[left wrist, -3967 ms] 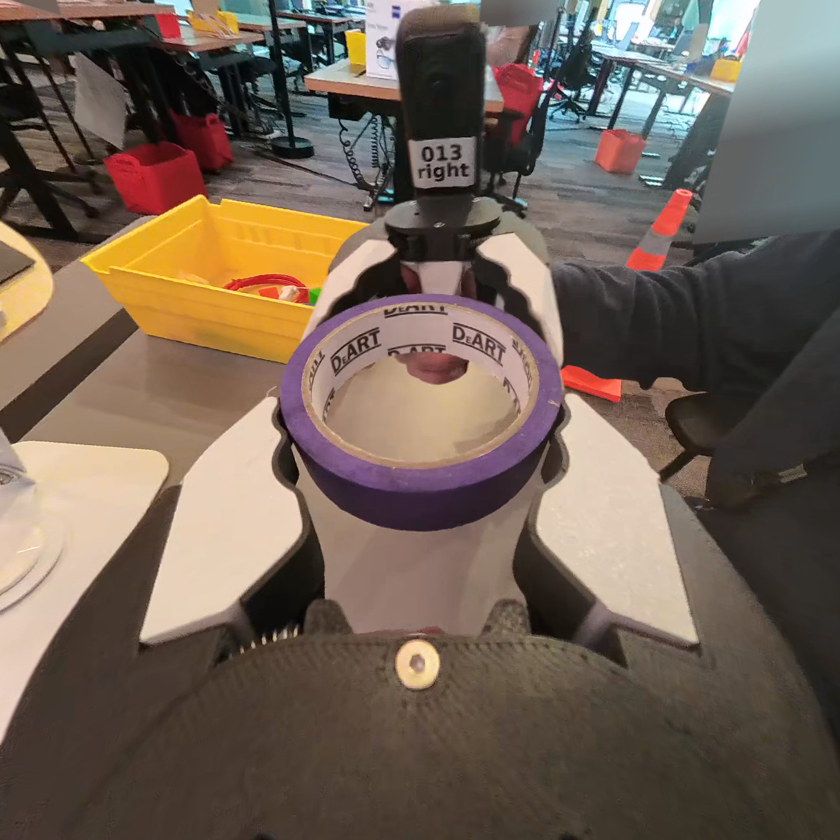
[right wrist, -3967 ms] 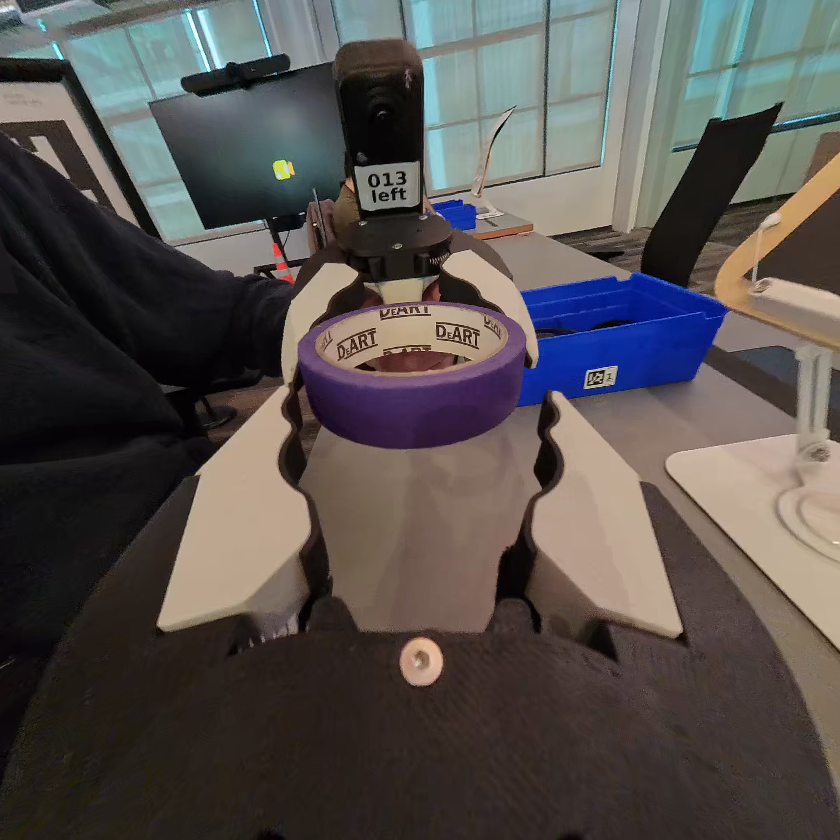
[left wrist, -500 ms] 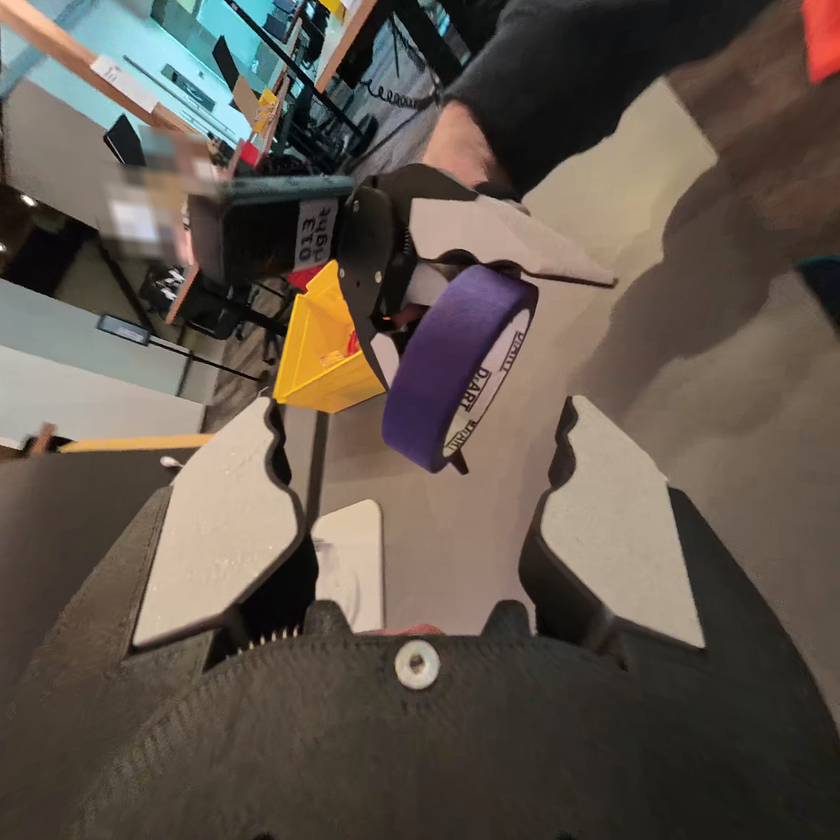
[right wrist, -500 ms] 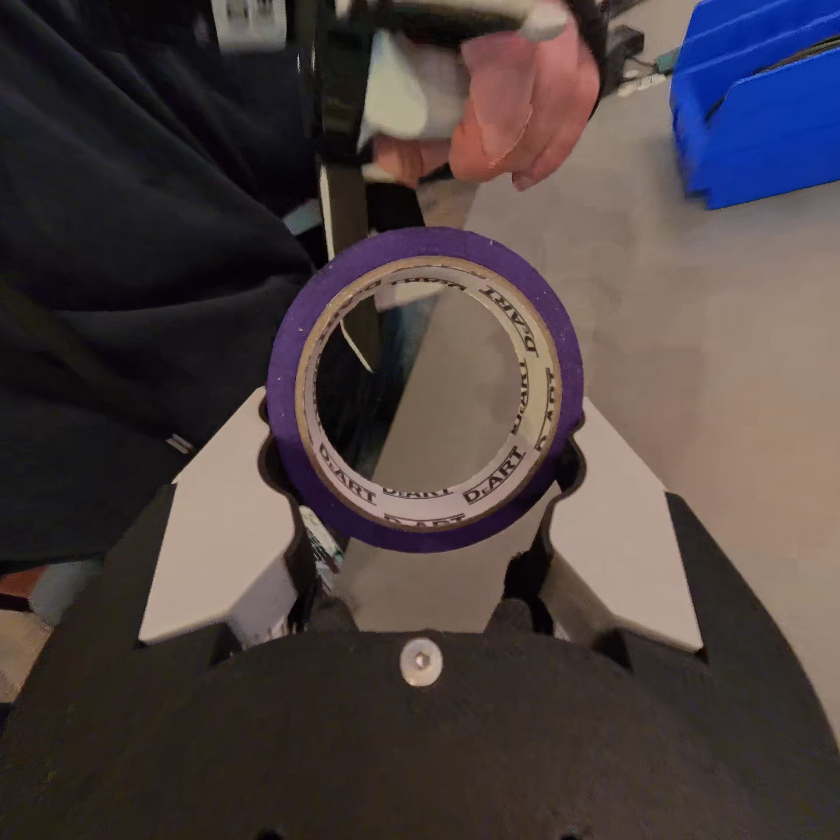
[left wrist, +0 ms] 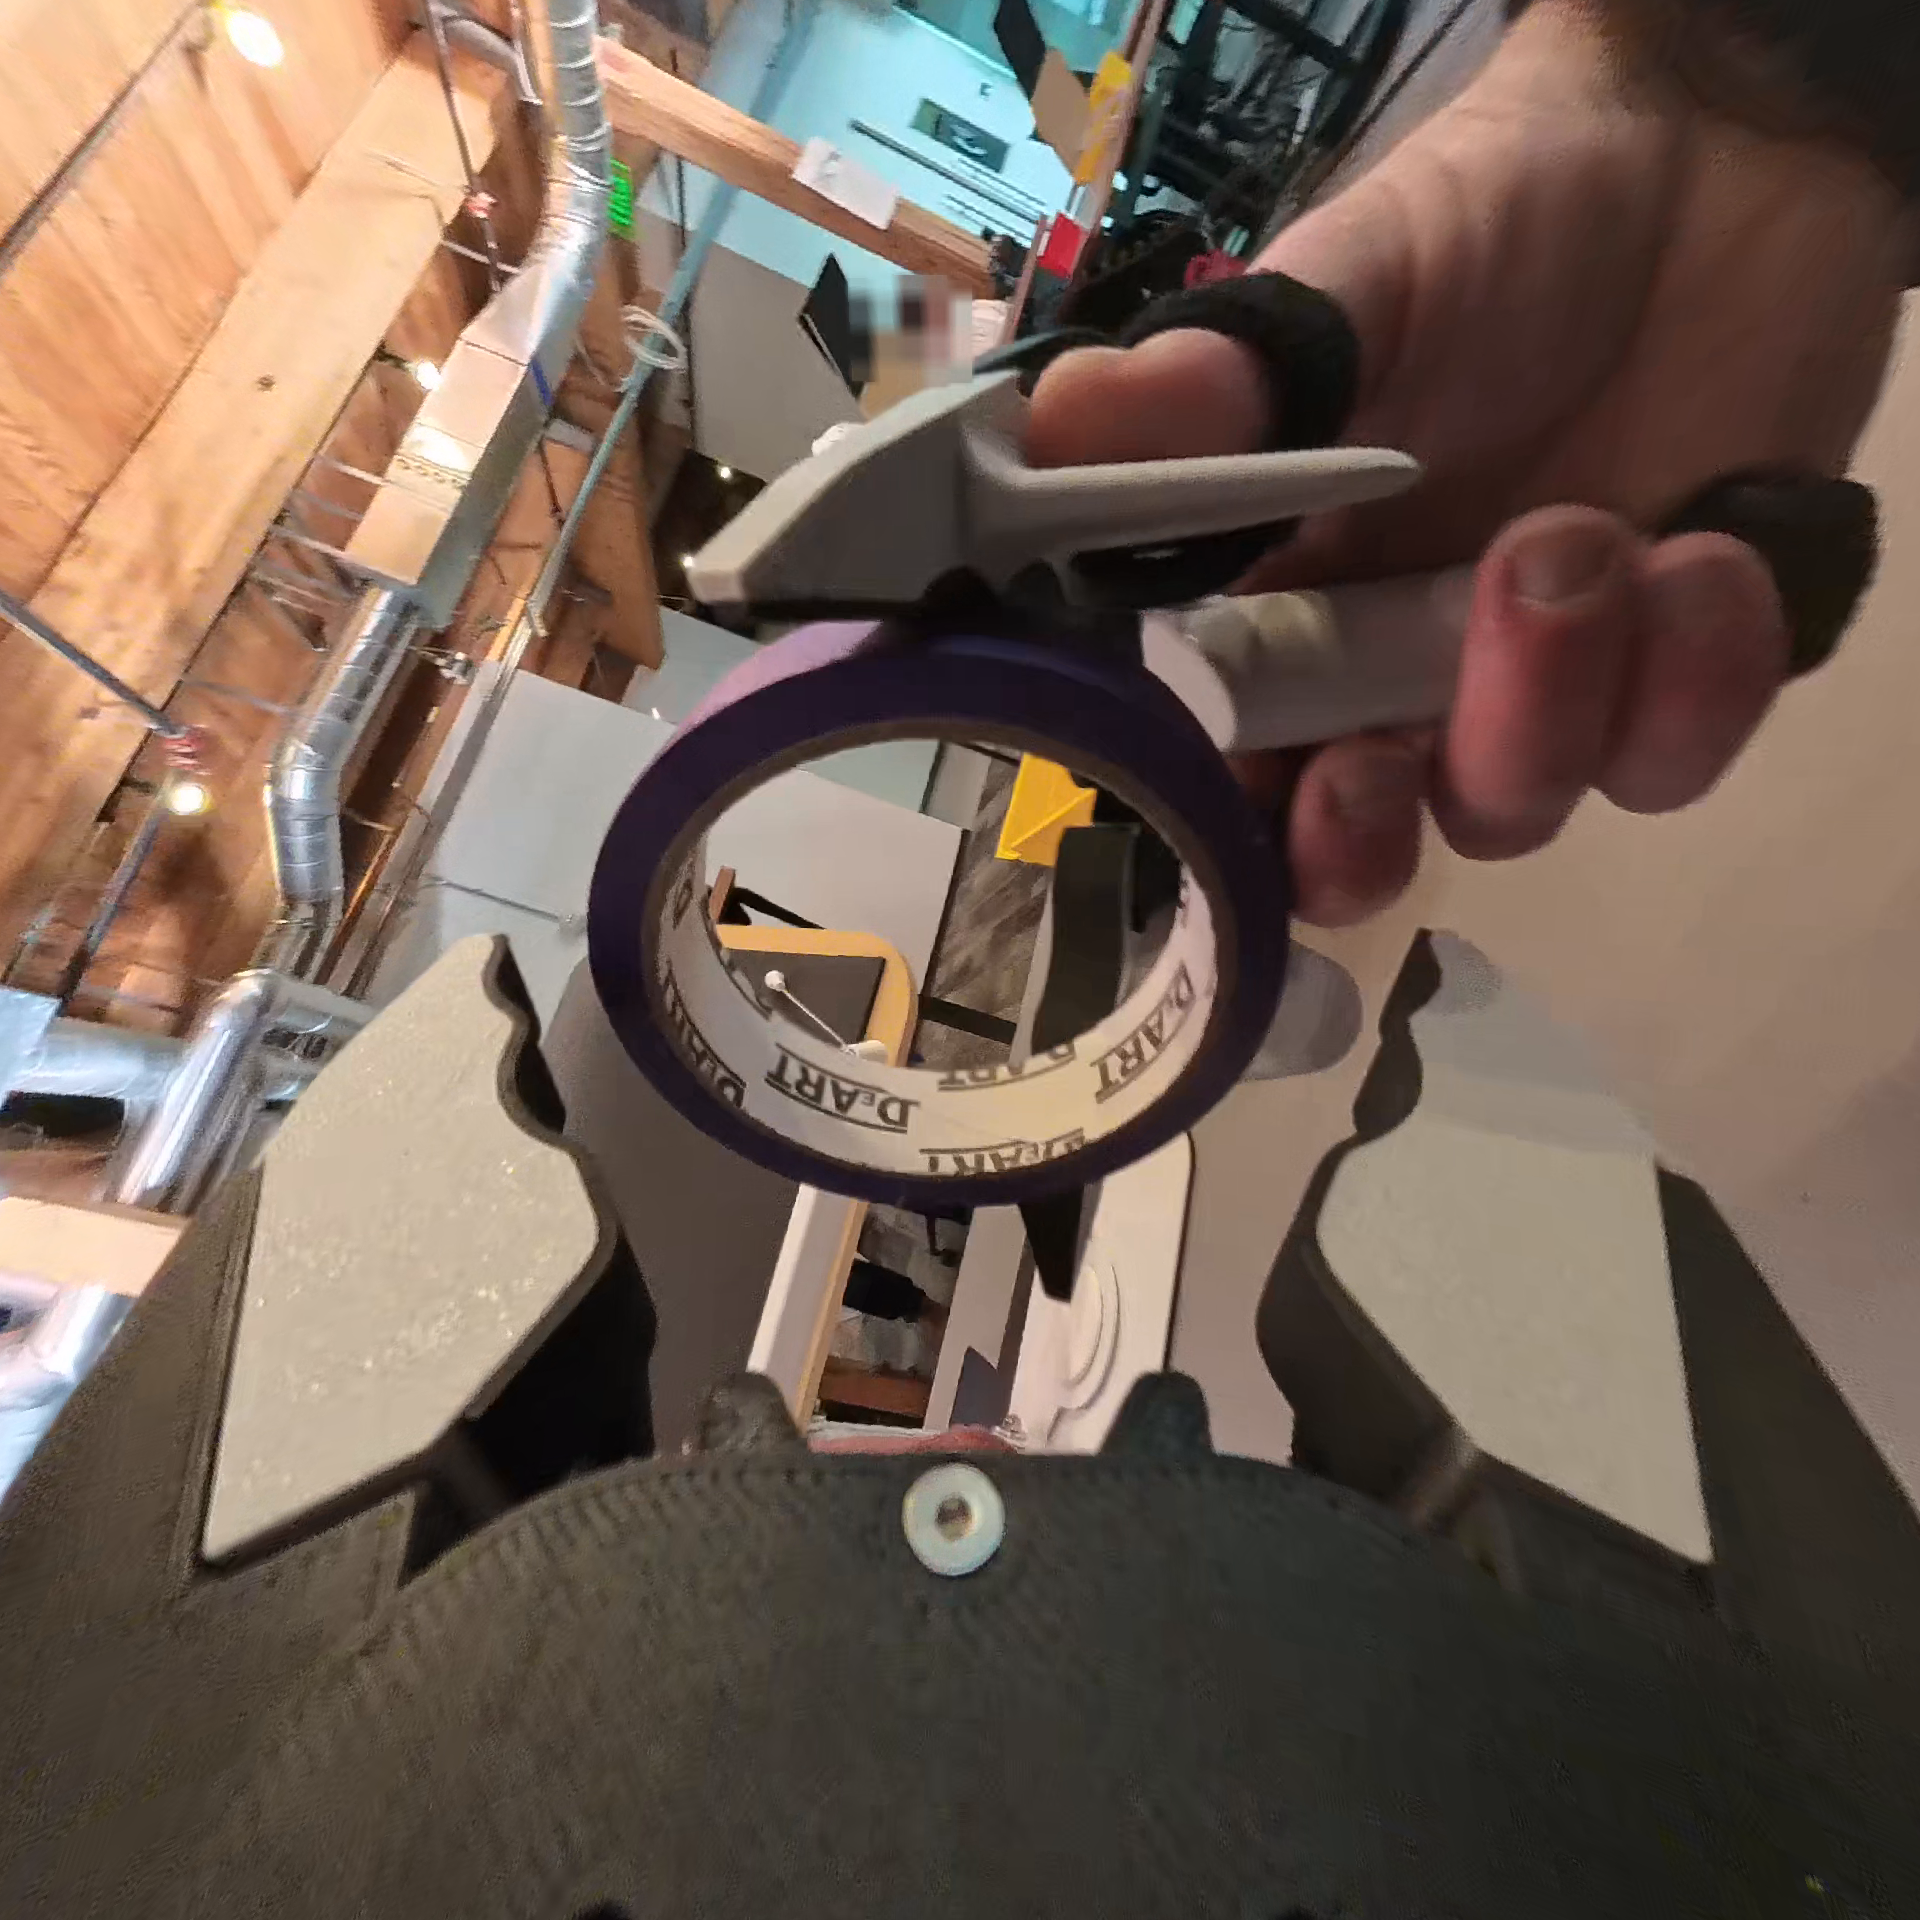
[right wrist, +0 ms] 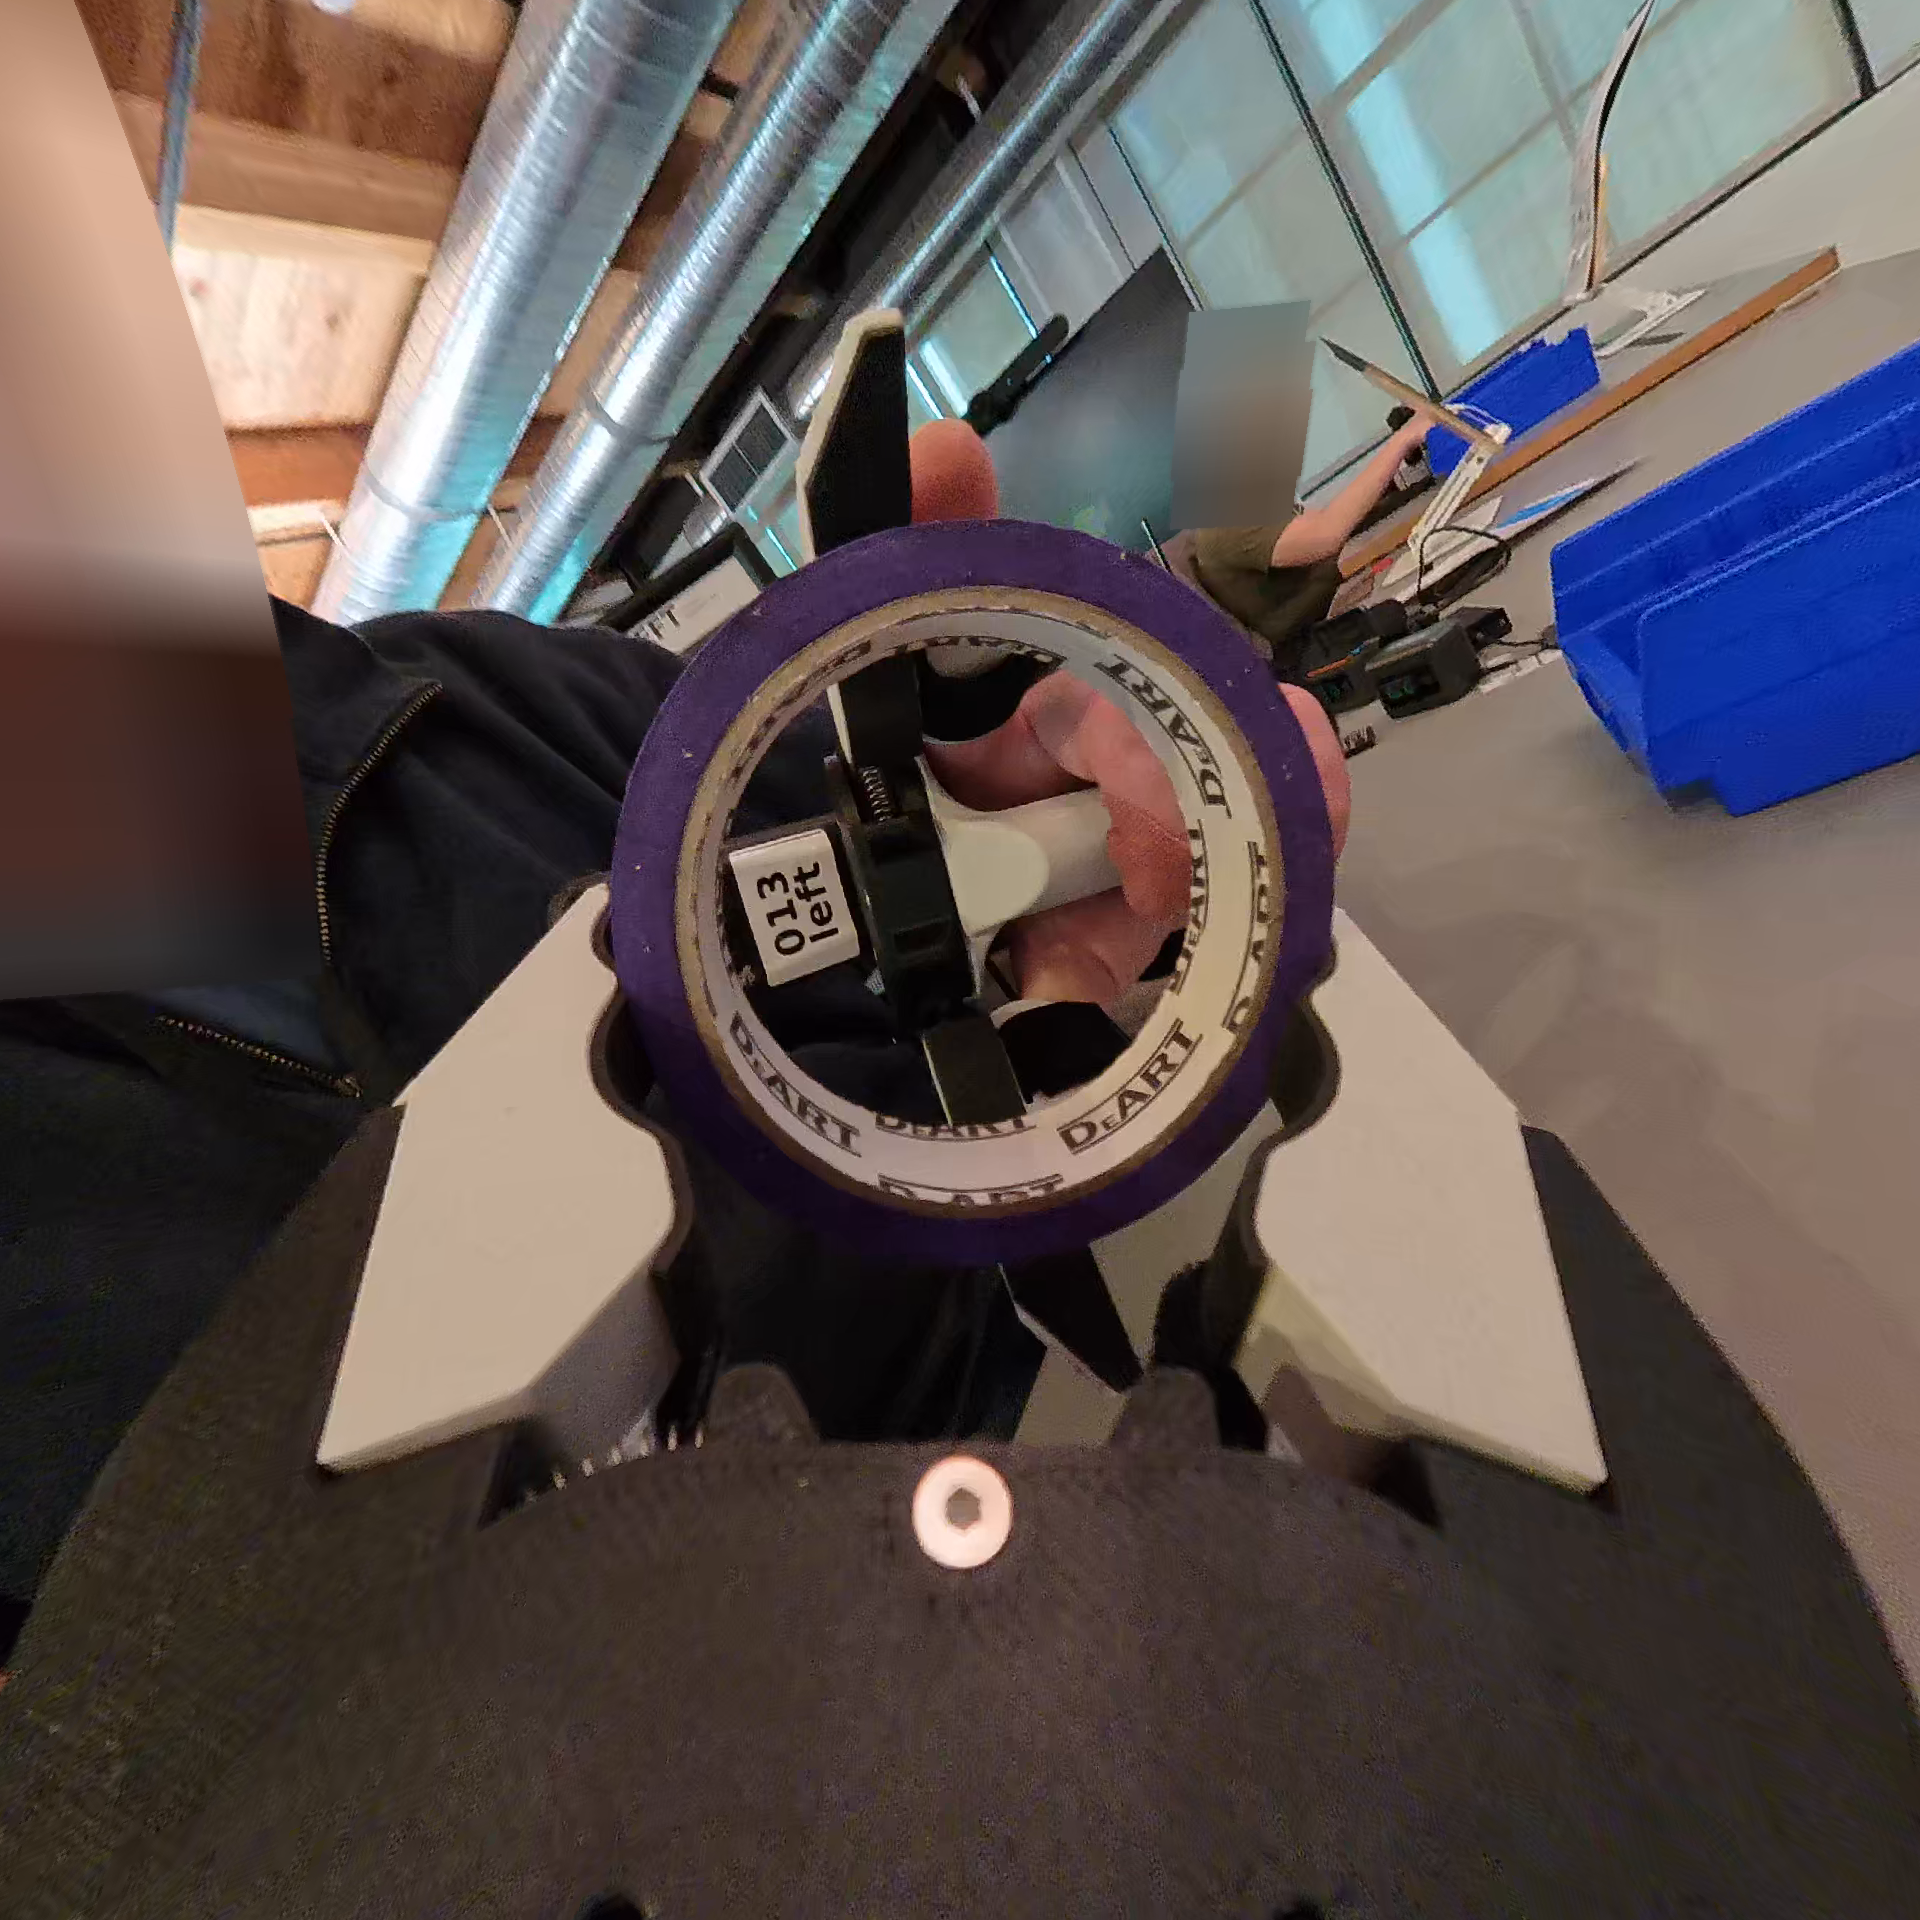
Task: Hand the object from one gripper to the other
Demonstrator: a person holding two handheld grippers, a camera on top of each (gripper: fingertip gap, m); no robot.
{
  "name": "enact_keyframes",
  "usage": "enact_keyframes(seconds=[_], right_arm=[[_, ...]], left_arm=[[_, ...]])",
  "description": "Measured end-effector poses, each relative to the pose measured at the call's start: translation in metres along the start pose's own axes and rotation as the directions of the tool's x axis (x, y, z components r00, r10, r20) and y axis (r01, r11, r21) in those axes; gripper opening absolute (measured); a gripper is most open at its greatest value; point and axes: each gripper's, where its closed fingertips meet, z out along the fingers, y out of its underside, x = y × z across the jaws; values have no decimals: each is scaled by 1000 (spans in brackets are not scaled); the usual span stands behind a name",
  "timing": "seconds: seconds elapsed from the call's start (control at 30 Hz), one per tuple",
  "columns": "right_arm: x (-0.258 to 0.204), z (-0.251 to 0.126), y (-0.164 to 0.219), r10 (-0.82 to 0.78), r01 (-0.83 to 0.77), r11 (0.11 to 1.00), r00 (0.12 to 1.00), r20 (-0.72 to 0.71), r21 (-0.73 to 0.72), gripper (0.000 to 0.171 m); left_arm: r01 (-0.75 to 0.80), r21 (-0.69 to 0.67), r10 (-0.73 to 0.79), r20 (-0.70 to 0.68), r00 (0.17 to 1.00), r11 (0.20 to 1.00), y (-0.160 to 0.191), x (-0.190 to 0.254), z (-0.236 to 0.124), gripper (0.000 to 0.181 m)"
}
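My right hand-held gripper (right wrist: pixel 961 1049) now pinches the roll of purple tape (right wrist: pixel 971 899) across its outer rim, one finger on each side, the roll standing on edge with its hole facing my camera. Four seconds ago it was my left hand-held gripper (left wrist: pixel 961 997) that clamped the roll while the right one waited spread; half a second ago the roll already sat in the right one and hung apart from the left. So I judge the handover from left to right done, or the left is about to take the roll back.

In the left wrist view the left fingers (left wrist: pixel 416 1216) stand spread wide, with the tape (left wrist: pixel 940 914) between their tips and just ahead, touching neither that I can see. The right one comes in from above there, turned on its side, my right hand (left wrist: pixel 1558 436) wrapped round its handle.

Both views have tilted upward since: ceiling pipes fill the background, and the grey table (right wrist: pixel 1621 935) and a blue bin (right wrist: pixel 1756 644) slant off to the right. Through the roll's hole I see my left hand (right wrist: pixel 1101 821) gripping its handle.
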Motion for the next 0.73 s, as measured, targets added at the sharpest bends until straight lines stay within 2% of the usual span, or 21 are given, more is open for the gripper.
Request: enact_keyframes(seconds=[0.2, 0.43, 0.47, 0.5, 0.57, 0.63, 0.73], right_arm=[[-2, 11, 12, 26, -26, 999, 999, 21, -19, 121], [2, 10, 6, 8, -7, 1000, 1000, -6, 30, 122], [5, 9, 5, -21, 22, 999, 999, -41, 26, 128], [10, 6, 6, -62, 62, 998, 993, -103, 0, 140], [18, -4, 6, -171, 162, 985, 960, -221, -57, 154], [20, -14, 1, -293, 273, 956, 904, -312, -109, 156], [15, -25, -4, -487, 423, 873, 783, -388, -243, 157]], left_arm=[[44, -26, -45, -39, 998, 999, 8, 5, 5, 141], [68, -50, -73, -92, 993, 996, 12, 6, 4, 136], [107, -56, -113, -101, 988, 993, 13, 4, 4, 136], [148, -69, -155, -116, 981, 987, 15, 3, 3, 136], [246, -115, -263, -171, 950, 962, 21, 1, 3, 136], [346, -153, -374, -234, 897, 926, 26, 0, 2, 136], [539, -220, -582, -334, 742, 813, 31, -1, 0, 136]])
